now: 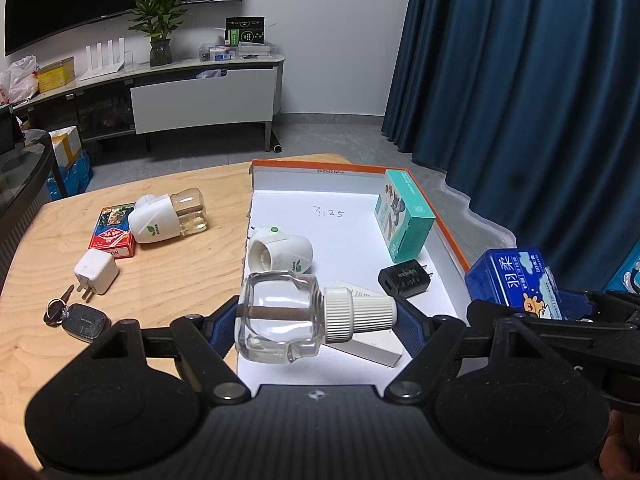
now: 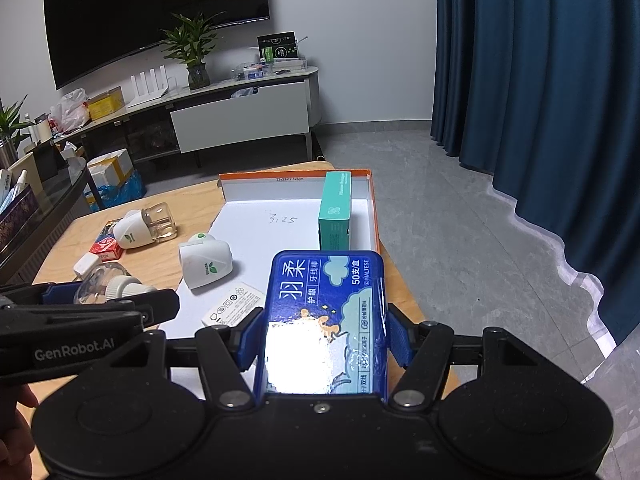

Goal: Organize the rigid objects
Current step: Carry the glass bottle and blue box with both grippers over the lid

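Clear glass bottle (image 1: 278, 316) with a white ribbed cap (image 1: 356, 312), lying on its side, is pinched end to end between the blue-padded fingers (image 1: 222, 320) of the left gripper (image 1: 316, 320) and is held above the near end of the open white box (image 1: 352, 236). Blue dental-floss box (image 2: 326, 320) is clamped by its long sides between the fingers (image 2: 248, 336) of the right gripper (image 2: 324, 336), above the box's near right corner; from the left wrist view it appears just beside the orange rim.

Inside the box: a teal carton (image 1: 404, 216) standing against the right wall, a white plug-in vaporizer (image 1: 280, 254) near the left wall, a black charger (image 1: 404, 280), and a flat white packet (image 1: 372, 344) partly hidden under the bottle.

On the wooden table (image 1: 160, 300), left of the box: a second vaporizer with its bottle attached (image 1: 168, 216), resting partly on a red card pack (image 1: 112, 236), a white charger cube (image 1: 96, 272) and a car key (image 1: 78, 318) nearest the viewer.
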### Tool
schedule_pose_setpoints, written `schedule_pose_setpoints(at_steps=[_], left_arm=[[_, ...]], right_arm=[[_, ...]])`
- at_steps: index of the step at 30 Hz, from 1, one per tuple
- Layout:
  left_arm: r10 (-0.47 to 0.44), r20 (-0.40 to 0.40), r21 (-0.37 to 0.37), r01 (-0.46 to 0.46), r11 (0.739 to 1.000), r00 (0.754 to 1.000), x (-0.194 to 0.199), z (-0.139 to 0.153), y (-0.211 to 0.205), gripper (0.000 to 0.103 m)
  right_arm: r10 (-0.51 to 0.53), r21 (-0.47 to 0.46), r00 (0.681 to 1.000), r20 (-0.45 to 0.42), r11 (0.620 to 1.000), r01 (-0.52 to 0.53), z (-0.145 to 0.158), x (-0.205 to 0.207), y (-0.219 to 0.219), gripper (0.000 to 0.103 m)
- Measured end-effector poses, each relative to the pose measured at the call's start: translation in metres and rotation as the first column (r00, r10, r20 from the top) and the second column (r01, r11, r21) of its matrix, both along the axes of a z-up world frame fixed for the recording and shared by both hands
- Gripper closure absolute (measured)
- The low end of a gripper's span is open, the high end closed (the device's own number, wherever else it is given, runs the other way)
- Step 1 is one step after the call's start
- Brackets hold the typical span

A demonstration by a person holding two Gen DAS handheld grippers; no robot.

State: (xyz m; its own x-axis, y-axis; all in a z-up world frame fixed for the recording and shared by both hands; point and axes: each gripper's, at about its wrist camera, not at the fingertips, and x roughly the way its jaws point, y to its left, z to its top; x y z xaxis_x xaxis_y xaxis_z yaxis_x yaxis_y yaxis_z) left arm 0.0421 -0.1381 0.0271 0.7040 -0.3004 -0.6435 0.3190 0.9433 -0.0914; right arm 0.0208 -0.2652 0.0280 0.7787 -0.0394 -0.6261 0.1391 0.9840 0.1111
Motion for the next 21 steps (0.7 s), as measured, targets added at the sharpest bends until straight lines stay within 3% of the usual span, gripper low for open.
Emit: schedule_pose_setpoints(at_steps=[21], left_arm=[[0.0,-0.004,0.0,0.0,1.0,1.0,-0.0001,-0.001,0.0005,0.024]], right_arm=[[0.003,-0.001,1.0,-0.006,1.0,-0.003,-0.0016,0.0008,0.0007,0.028]])
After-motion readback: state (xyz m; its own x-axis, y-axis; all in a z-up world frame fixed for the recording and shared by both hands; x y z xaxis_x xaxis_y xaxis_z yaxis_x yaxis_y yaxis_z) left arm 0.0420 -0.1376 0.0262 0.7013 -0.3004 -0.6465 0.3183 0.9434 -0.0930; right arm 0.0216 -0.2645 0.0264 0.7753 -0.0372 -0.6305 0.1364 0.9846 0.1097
